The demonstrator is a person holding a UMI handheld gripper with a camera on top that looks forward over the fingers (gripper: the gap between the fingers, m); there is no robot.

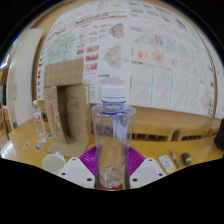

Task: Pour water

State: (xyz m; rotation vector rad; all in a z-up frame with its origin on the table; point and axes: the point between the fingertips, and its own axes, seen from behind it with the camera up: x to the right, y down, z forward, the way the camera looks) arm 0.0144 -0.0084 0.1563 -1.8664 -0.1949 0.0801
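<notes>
Clear plastic water bottle with a white screw cap (112,135), upright between the gripper (111,172) fingers, close to the lens and hiding much of the scene beyond. Purple pads (92,158) showing on both sides of the lower body, seemingly pressed to its walls: jaws pinching the bottle, by the look of it, though the contact itself partly hidden by the clear plastic. Held low on the body, probably to leave the neck free for tipping. Cap apparently on, so pouring likely not yet possible; opening or a receiving vessel presumably needed first. Base either resting on or just above the pale wooden tabletop (70,158); cannot tell which. Off to the left, a small white round dish or lid (52,161), well apart. Further back, a brown cardboard box (68,110), and behind it a wall covered with printed paper posters (120,45).
</notes>
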